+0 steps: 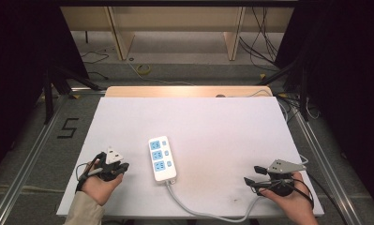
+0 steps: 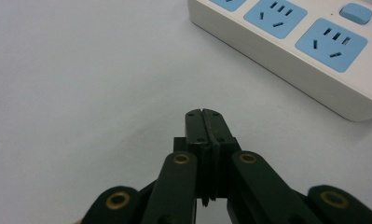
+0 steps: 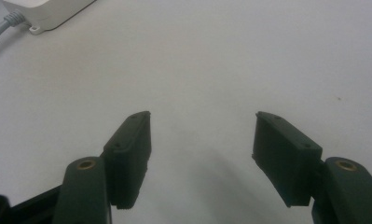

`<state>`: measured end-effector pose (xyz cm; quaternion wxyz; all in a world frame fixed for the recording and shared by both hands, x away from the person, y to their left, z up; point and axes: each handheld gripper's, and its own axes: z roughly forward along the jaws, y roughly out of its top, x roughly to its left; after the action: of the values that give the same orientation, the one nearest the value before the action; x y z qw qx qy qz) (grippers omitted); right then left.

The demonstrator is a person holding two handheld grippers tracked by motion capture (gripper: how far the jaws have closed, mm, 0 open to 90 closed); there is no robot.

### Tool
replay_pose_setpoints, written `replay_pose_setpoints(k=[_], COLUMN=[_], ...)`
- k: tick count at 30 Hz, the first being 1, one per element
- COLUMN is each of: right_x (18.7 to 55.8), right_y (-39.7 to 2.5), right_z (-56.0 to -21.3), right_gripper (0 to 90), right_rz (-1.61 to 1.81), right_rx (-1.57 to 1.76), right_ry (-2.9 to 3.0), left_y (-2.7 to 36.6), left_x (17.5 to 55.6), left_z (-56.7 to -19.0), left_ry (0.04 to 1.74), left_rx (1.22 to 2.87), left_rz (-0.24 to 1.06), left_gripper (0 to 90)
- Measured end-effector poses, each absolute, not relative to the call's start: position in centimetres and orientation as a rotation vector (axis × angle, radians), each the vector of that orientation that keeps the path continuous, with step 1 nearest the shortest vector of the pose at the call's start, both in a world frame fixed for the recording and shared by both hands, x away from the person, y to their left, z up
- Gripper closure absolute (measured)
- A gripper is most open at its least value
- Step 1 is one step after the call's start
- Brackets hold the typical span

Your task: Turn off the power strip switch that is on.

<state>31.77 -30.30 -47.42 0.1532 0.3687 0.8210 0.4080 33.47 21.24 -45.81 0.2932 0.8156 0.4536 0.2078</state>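
A white power strip (image 1: 162,158) with three blue sockets lies flat near the middle of the white table (image 1: 213,126). Its grey cable (image 1: 198,213) runs off toward the front right. My left gripper (image 1: 125,166) rests in a hand just left of the strip, shut with nothing between its jaws. In the left gripper view its closed tips (image 2: 204,116) point at bare table, and the power strip (image 2: 309,51) lies ahead to the upper right. My right gripper (image 1: 251,175) is held at the front right, open and empty. In the right gripper view the gripper (image 3: 203,116) hovers over bare table, with the strip's cable end (image 3: 48,11) far left.
A wooden strip (image 1: 187,91) borders the table's far edge. Beyond it are wooden shelf legs (image 1: 121,37) and loose cables (image 1: 264,42) on the floor. A black "5" mark (image 1: 68,127) sits on the floor at the left, beside metal rails (image 1: 30,154). Dark curtains flank both sides.
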Motion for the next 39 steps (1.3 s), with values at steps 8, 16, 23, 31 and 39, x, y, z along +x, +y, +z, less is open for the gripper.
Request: replay_pose_setpoints(k=[8, 16, 23, 31, 39], right_x=[31.8, 31.8, 31.8, 31.8, 31.9], right_y=[-30.3, -30.3, -30.3, -30.3, -30.4], right_z=[-47.4, -47.4, -47.3, -47.3, -47.3], right_gripper=[37.8, 37.8, 37.8, 37.8, 37.8], right_rz=[1.17, 1.171, 1.17, 1.17, 1.171], right_rx=[1.057, 1.058, 1.057, 1.059, 1.061], right_ry=[2.355, 2.353, 2.353, 2.352, 2.348], left_y=[21.2, 21.0, 20.6, 20.3, 20.3], left_x=[33.6, 33.9, 34.2, 34.5, 34.8], left_z=[-45.3, -45.1, -45.0, -44.8, -44.5], left_ry=[1.213, 1.217, 1.214, 1.217, 1.22], left_rx=[2.177, 2.183, 2.193, 2.198, 2.2], left_rz=[0.562, 0.556, 0.547, 0.54, 0.54], left_gripper=[89.8, 89.8, 89.8, 89.8, 89.9])
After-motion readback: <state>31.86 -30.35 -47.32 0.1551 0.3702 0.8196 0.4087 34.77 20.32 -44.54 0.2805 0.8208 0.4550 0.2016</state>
